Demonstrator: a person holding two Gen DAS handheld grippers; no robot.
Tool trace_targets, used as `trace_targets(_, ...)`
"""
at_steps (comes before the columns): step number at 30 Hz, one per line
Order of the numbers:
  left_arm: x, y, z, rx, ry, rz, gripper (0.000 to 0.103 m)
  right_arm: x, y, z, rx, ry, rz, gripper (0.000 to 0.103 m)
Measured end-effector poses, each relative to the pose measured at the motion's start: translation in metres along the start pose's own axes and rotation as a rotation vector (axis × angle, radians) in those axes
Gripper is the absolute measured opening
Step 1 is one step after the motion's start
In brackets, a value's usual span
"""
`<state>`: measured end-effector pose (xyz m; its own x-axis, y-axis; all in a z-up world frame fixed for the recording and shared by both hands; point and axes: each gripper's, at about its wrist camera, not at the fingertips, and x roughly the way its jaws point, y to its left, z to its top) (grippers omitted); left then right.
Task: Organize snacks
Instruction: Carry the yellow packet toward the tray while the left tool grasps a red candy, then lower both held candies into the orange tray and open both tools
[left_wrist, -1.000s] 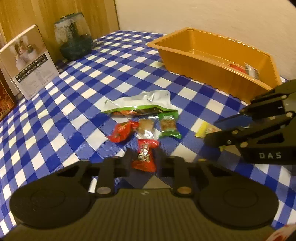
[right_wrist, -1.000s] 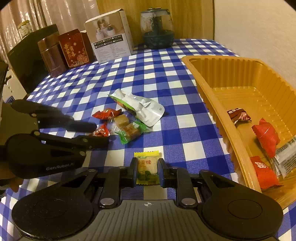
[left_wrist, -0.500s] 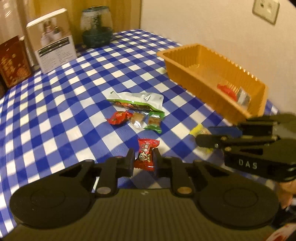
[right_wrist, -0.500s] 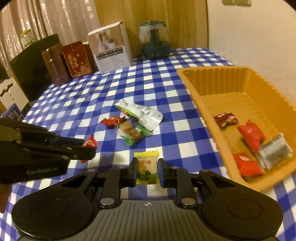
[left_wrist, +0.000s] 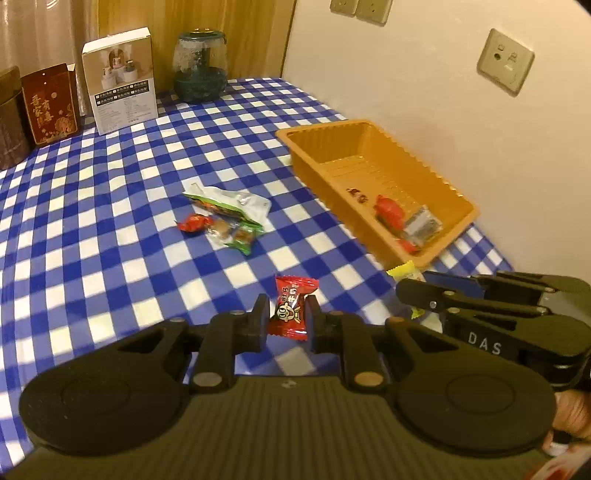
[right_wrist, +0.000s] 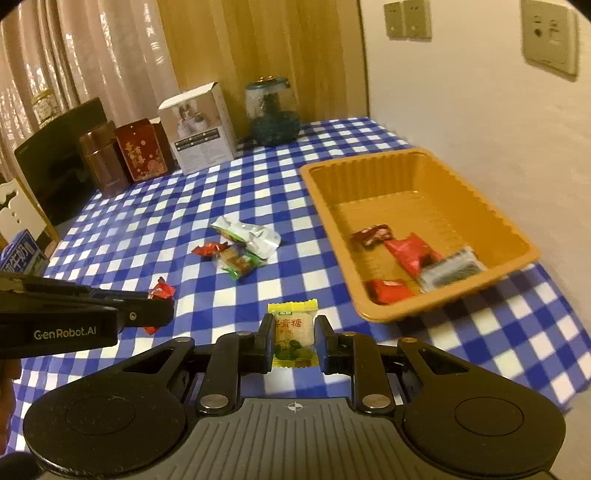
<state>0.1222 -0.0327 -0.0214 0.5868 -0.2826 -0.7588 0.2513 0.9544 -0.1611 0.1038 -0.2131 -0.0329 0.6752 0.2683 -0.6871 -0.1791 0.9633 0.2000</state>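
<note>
A red candy (left_wrist: 292, 309) is pinched in the left claw (left_wrist: 288, 320), and a yellow candy (right_wrist: 294, 334) is pinched in the right claw (right_wrist: 294, 341), both held above the checked desk (left_wrist: 110, 229). More snacks (left_wrist: 225, 218) lie loose mid-desk; the orange tray (right_wrist: 373, 314) beside them holds several wrapped pieces.

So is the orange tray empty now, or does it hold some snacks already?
Not empty. The orange tray holds several wrapped snacks near its closer end, among them a red packet.
</note>
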Motion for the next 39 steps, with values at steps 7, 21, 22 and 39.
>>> trace_targets(7, -0.016, -0.029, -0.009, -0.011, -0.011, -0.014, 0.018, -0.03, -0.012, -0.009, 0.012, -0.014, -0.027, 0.023)
trace_targets(21, -0.016, -0.066, -0.006, 0.014, -0.015, -0.037, 0.018, -0.057, -0.038, -0.011, 0.036, -0.044, -0.072, 0.023)
trace_targets(22, -0.015, -0.067, -0.005, 0.014, -0.014, -0.038, 0.018, -0.057, -0.039, -0.011, 0.037, -0.045, -0.075, 0.023)
trace_targets(39, 0.016, -0.1, 0.025, 0.022, -0.012, -0.084, 0.018, -0.057, -0.082, 0.007, 0.091, -0.071, -0.123, 0.023)
